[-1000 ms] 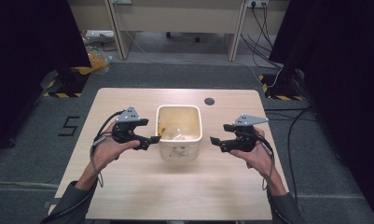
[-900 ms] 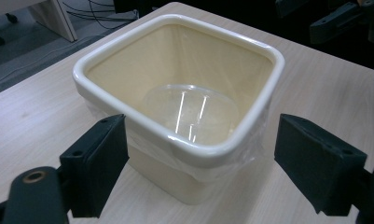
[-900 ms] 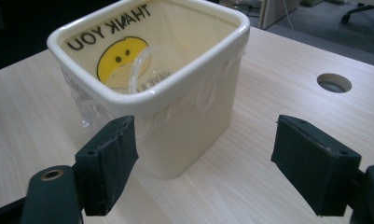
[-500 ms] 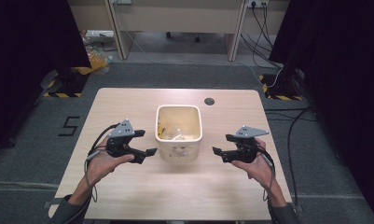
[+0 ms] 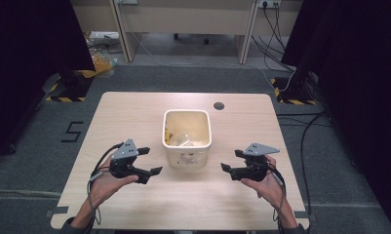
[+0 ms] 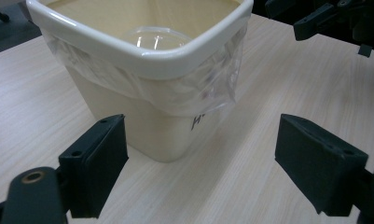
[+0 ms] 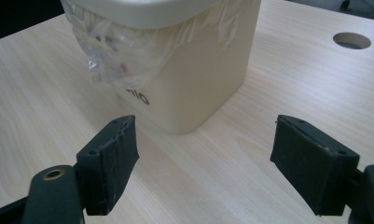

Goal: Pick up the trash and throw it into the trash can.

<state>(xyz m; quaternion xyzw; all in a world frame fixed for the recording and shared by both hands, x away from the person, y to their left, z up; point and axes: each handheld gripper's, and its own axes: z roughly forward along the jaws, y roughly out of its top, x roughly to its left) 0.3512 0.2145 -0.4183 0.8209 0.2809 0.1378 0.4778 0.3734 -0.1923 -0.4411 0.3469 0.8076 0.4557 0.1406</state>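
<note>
Bin between two idle grippers on a pale wooden table [image 5: 134, 112].

From the high view we saw a cream, square plastic bin [image 5: 186, 138] lined with a clear plastic bag standing mid-table, the left gripper [image 5: 149, 161] just beside its left side and the right gripper [image 5: 230, 160] near its right, both with jaws apart and holding nothing. In the left gripper view we found the bin [image 6: 142, 70] ahead of the spread jaws, a clear round lid [image 6: 154, 37] lying inside, the bag's edge folded over the rim. In the right gripper view we saw the bin [image 7: 194, 79] beyond its parted jaws and a round hole [image 7: 351, 40] in the tabletop.
</note>
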